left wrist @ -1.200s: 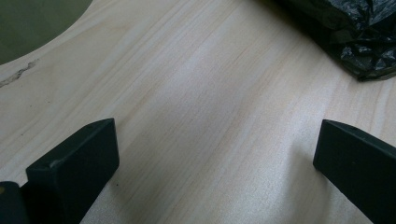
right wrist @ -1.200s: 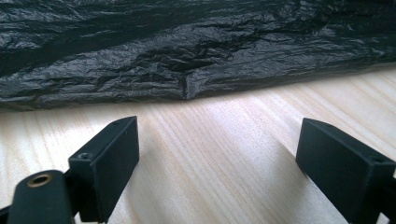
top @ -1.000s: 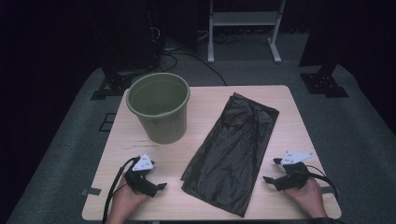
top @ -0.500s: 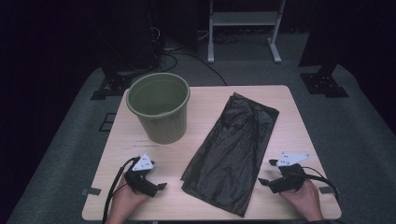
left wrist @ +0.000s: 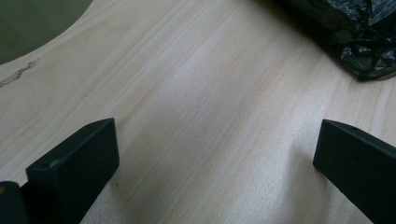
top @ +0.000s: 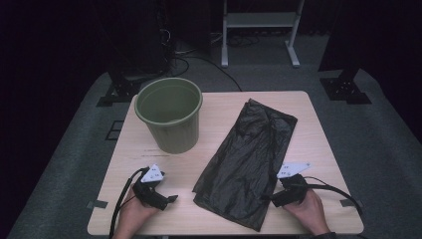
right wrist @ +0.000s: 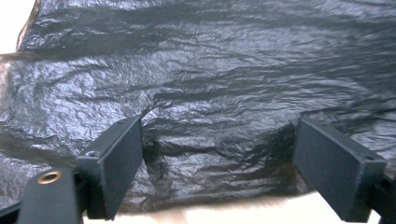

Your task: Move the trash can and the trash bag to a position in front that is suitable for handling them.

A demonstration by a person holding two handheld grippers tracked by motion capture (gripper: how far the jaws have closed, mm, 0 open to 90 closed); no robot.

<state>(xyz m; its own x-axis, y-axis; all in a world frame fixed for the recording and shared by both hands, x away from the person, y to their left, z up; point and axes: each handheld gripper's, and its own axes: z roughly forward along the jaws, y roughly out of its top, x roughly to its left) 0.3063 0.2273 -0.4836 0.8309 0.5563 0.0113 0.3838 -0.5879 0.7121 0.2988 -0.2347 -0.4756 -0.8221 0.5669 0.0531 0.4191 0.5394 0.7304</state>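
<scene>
A crumpled black plastic bag (top: pixel 249 159) lies flat and slantwise on the wooden table (top: pixel 219 102). An olive-green bucket (top: pixel 169 117) stands upright and empty at the back left. My right gripper (top: pixel 267 199) is at the bag's near right edge. In the right gripper view its jaws (right wrist: pixel 217 158) stand wide over the bag (right wrist: pixel 210 70); they have just been closing a little, with the bag's film lying between them and not pinched. My left gripper (top: pixel 171 199) rests near the front left, open over bare wood (left wrist: pixel 215 154), with the bag's corner (left wrist: pixel 364 42) ahead of it.
The bucket's wall (left wrist: pixel 32 23) shows at the far left in the left gripper view. Dark stands and cables (top: pixel 179 55) sit on the floor behind the table. A white frame (top: pixel 259 30) stands at the back.
My right gripper has slid left along the front of the table to the bag's edge. The left gripper, the bucket and the bag have stayed put.
</scene>
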